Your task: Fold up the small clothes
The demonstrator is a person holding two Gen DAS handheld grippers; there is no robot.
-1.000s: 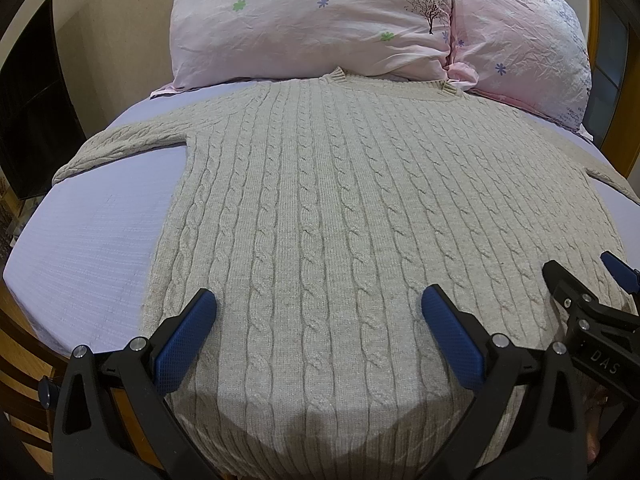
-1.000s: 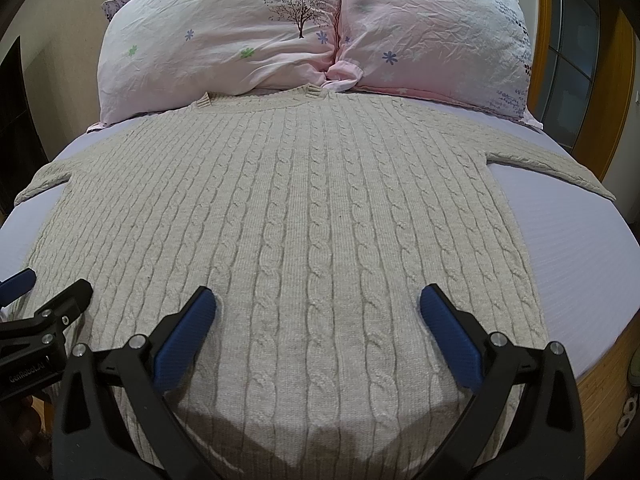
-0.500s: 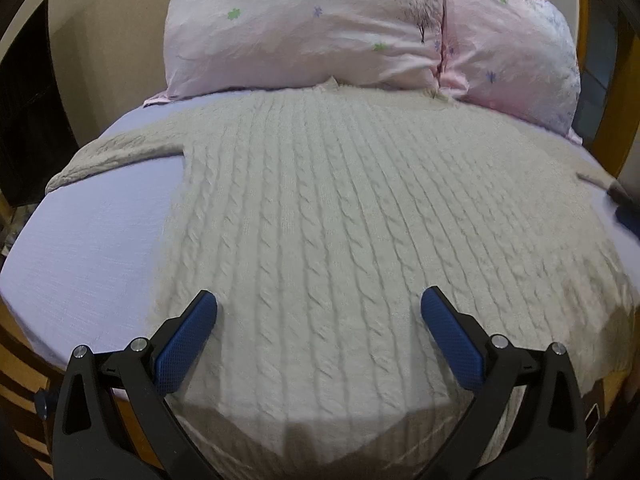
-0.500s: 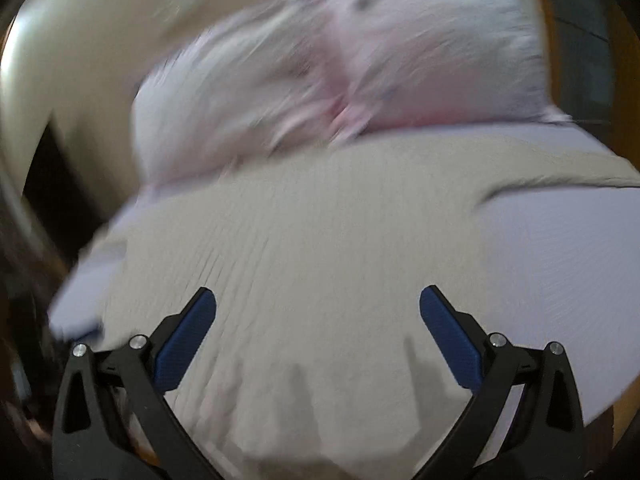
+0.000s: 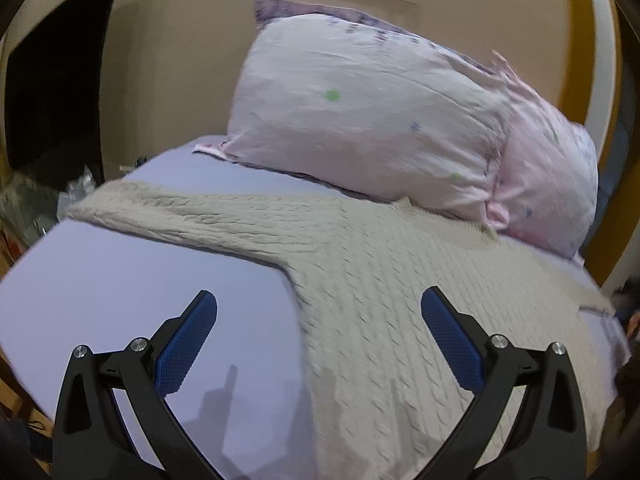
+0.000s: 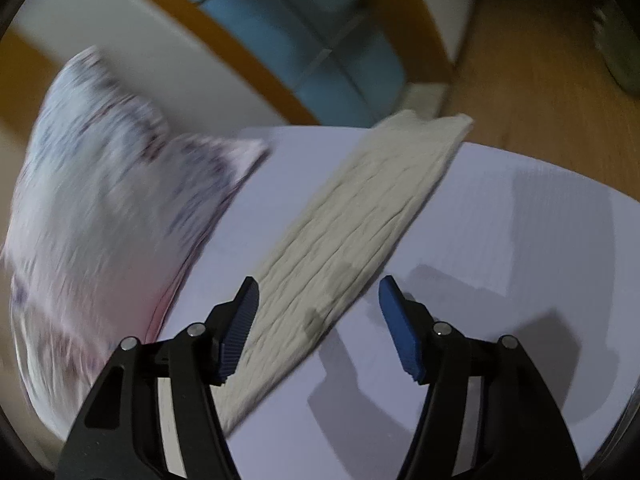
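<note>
Beige cable-knit sweater (image 5: 400,280) lies flat on lavender bed sheet (image 5: 140,280), neck near pink pillows (image 5: 360,120). Left hand-held gripper (image 5: 319,326) wide open, empty, above sweater's side edge, below its sleeve (image 5: 180,216). Right hand-held gripper (image 6: 319,304) open, holding nothing, its blue pads on either side of other sleeve (image 6: 360,216), which stretches toward bed edge; contact not clear
</note>
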